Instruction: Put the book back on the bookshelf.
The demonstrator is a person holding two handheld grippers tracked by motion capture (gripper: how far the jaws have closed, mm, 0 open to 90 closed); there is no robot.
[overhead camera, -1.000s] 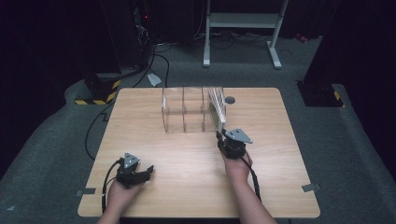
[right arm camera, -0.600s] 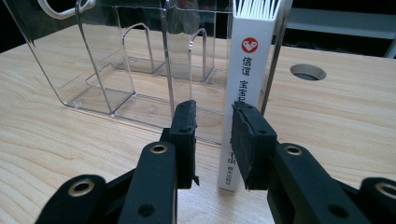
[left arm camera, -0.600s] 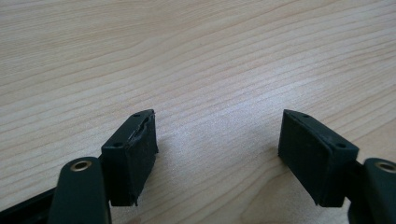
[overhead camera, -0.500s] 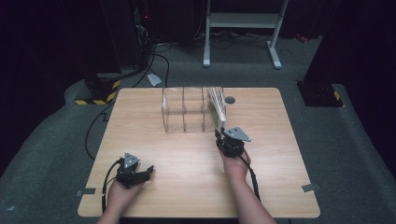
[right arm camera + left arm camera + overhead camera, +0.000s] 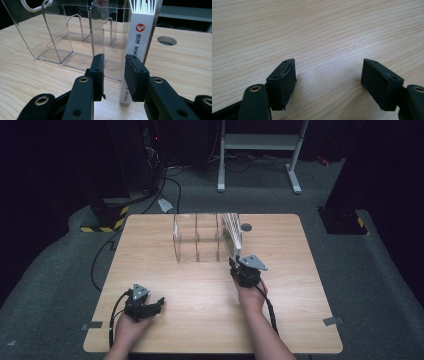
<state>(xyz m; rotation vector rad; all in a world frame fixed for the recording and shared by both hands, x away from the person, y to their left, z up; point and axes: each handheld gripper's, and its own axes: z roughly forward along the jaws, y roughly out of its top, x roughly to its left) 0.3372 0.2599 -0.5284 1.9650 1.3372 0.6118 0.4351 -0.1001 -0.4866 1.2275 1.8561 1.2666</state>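
High view: a clear rack (image 5: 197, 237) stands at the far middle of the table (image 5: 300, 320), with a white box (image 5: 231, 235) upright at its right end. The right tool (image 5: 235, 265) sits just before that box; the left tool (image 5: 159, 302) rests near the front left.

Left gripper view: jaws spread wide over bare table (image 5: 317, 30).

Right gripper view: jaws part-open, nothing gripped, with the box (image 5: 136, 50) right behind the right-hand jaw.

I see the box (image 5: 231, 236) in the organizer's (image 5: 197, 237) right end, my right tongs (image 5: 234, 265) just before it.
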